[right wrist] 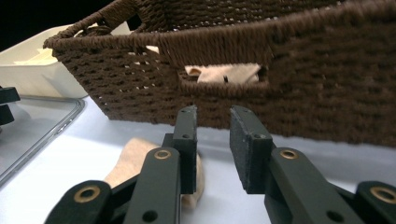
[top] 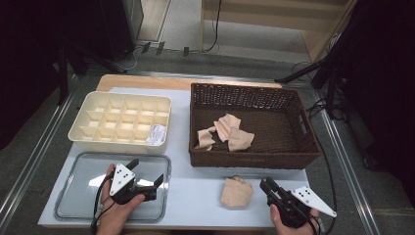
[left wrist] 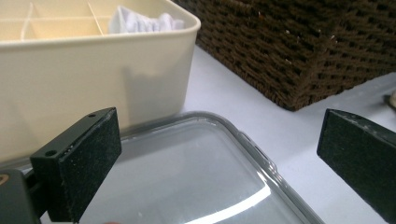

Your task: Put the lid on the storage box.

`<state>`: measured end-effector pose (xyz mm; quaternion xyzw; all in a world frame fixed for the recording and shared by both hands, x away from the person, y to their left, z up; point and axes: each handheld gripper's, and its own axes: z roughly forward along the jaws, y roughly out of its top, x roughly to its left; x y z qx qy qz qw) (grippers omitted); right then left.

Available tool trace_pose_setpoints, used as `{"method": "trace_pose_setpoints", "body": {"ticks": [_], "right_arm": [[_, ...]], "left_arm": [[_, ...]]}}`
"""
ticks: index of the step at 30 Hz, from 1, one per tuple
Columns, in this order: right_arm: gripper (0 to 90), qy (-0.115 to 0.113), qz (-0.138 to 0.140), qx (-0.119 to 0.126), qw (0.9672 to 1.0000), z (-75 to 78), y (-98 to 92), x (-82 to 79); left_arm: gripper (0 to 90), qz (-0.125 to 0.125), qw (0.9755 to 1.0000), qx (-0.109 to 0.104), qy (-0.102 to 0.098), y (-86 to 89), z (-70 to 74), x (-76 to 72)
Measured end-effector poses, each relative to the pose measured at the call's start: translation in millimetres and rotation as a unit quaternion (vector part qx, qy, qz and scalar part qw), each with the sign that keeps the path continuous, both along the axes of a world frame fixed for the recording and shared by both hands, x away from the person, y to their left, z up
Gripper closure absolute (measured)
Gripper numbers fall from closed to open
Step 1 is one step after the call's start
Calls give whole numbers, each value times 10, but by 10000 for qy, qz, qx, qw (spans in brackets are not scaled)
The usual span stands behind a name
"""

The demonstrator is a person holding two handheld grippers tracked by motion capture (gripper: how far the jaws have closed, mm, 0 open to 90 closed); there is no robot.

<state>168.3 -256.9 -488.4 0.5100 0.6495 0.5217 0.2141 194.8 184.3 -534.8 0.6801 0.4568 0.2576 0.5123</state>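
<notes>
Item: beige folded cloth [top: 237,192], lying on tabletop [top: 195,188] just before wicker basket [top: 244,156], beside right claw [top: 267,186], jaws slightly parted, nothing gripped; left claw [top: 146,172] released wide over clear tray [top: 73,205]. Cloth is best approached low, gripped across its fold

The table is evenly lit from above, while the room's edges in the high view are left nearly black. A bright glare patch is seen on the clear tray [top: 88,182], and a curved streak of reflected light is thrown across it in the left gripper view. Soft shadows are cast under the brown basket [top: 244,159]. In the gripper views the near jaws are rendered slightly soft and grainy, and the upper left corner of the right gripper view is lost in darkness.
</notes>
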Motion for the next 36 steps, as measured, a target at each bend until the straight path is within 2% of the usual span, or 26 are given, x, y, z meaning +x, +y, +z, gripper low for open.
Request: {"method": "trace_pose_setpoints", "body": {"ticks": [3, 7, 14, 24, 28, 36], "right_arm": [[703, -85, 59, -137, 9999, 55, 40, 54], [673, -194, 89, -187, 9996, 130, 83, 127], [647, -304, 98, -277, 9991, 296, 107, 252], [631, -329, 162, -265, 9990, 546, 144, 559], [626, -347, 166, -323, 9987, 617, 160, 666], [625, -310, 108, -406, 9986, 683, 235, 931]], "left_arm": [[0, -72, 9999, -58, 144, 10, -13, 12], [0, -11, 9995, -186, 244, 35, -13, 24], [0, -66, 9995, -206, 233, 31, -22, 18], [0, -99, 9996, -144, 233, 22, -20, 15], [0, -81, 9994, -227, 241, 30, -20, 16], [0, -95, 9993, -246, 266, 34, -18, 21]]}}
